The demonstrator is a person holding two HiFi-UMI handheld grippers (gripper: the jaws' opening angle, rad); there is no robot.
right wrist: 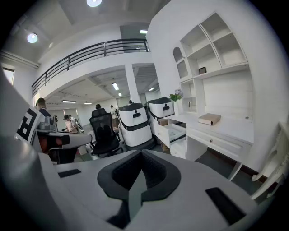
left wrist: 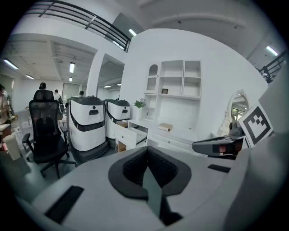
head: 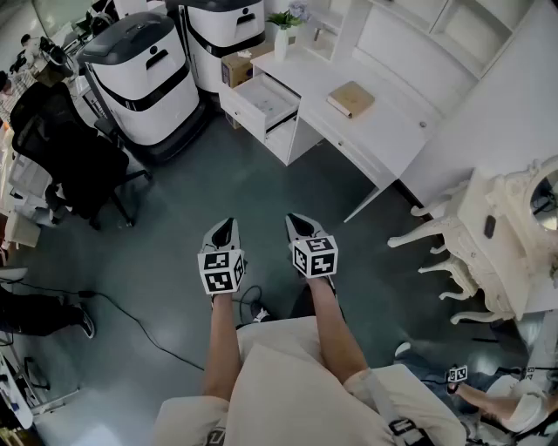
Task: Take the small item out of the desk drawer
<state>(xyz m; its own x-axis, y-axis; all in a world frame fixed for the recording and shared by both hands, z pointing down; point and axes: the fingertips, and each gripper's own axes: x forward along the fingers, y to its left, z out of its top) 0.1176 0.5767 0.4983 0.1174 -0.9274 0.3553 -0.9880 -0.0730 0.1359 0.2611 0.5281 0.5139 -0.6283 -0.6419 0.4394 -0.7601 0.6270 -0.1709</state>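
Observation:
The white desk (head: 392,131) stands across the grey floor from me, and a drawer (head: 266,100) at its left end is pulled open. It also shows in the left gripper view as the drawer (left wrist: 131,135) and in the right gripper view as the drawer (right wrist: 177,133). From here I cannot make out any small item inside it. My left gripper (head: 225,226) and right gripper (head: 298,221) are held side by side, well short of the desk. Both are shut with nothing between the jaws, as the left gripper (left wrist: 146,151) and right gripper (right wrist: 141,153) show in their own views.
A tan book (head: 350,98) lies on the desk top, with a potted plant (head: 283,26) further back. Two white rounded machines (head: 139,74) and a cardboard box (head: 237,68) stand left of the drawer. A black office chair (head: 74,157) is at left, and an ornate white dressing table (head: 506,235) at right.

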